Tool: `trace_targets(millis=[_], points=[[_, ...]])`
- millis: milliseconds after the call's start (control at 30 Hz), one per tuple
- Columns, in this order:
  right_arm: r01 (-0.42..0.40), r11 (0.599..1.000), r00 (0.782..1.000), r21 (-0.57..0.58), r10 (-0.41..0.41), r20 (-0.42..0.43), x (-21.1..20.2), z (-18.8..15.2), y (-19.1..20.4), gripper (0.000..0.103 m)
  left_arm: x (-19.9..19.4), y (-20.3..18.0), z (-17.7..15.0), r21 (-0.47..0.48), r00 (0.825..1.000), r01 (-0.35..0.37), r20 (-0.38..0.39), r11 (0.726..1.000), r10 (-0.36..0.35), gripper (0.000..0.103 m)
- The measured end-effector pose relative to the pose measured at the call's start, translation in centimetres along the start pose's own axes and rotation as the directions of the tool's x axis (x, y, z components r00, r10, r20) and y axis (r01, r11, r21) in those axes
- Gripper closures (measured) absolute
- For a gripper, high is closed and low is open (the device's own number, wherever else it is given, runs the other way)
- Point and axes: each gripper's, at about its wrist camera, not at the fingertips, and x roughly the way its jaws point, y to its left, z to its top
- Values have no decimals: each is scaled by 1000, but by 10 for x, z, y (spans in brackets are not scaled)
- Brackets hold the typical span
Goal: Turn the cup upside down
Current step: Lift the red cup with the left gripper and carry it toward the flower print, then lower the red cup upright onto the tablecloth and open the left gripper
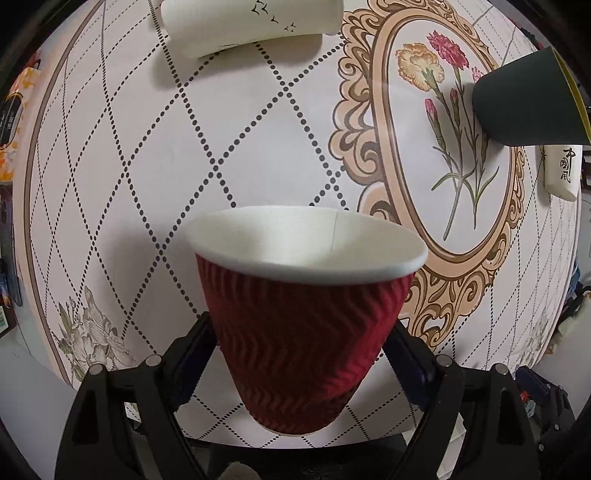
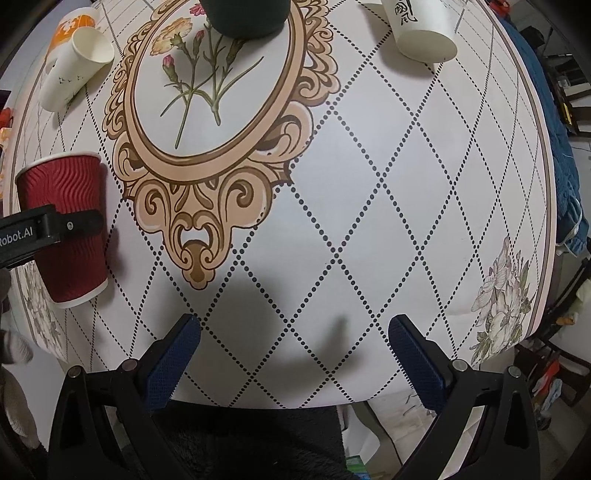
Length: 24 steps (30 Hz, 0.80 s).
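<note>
A red ribbed paper cup [image 1: 295, 332] with a white rim lies on its side on the patterned tablecloth [image 1: 240, 147], mouth pointing away from the left wrist camera and base toward it. My left gripper [image 1: 303, 325] points down over the cup with one finger on each side of its wall, jaws apart, and the cup keeps its round shape. The right wrist view shows the same cup [image 2: 70, 184] at the far left, with one black left finger [image 2: 70, 225] crossing in front of it. My right gripper [image 2: 295, 332] hangs open above bare cloth, holding nothing.
A white cup with bird marks [image 1: 251, 26] lies on its side at the back, next to an orange-patterned cup [image 2: 74, 22]. A dark green cup [image 1: 528, 99] stands on the flower medallion. A white cup with black calligraphy [image 2: 421, 29] stands further right. The table's front edge [image 2: 295, 404] is close.
</note>
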Motion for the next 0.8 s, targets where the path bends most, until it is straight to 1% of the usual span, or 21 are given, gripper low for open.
trace_targets(millis=[167,300,467,600,633,700,767,800], points=[[-4,1000,1000,8,3,1,-2,2,-8,0,-5,-5,11,2,1000,-5,5,1000,5,15],[-6,1000,1000,13,6,2,-2,3,-9,0,-8,-2,14,1,1000,-9,13,1000,9,15],[-10,1000,1000,15,10,9,-6,2,-4,0,-26,1,11,0,999,-13,43,1000,13,15],[-27,1000,999,13,27,22,-18,0,-3,0,-58,0,2,16,995,-14,103,1000,12,15],[-32,999,999,10,31,29,-22,-1,-3,0,-70,1,-1,19,992,-26,126,999,23,15],[-46,999,998,3,46,51,-34,-5,-2,0,-90,4,-9,27,985,-31,171,999,26,15],[-63,998,996,-4,63,70,-47,-8,1,0,-110,11,-21,24,974,-69,218,997,62,15],[-73,997,994,-10,74,86,-56,-11,3,0,-117,15,-29,21,969,-76,237,997,68,15]])
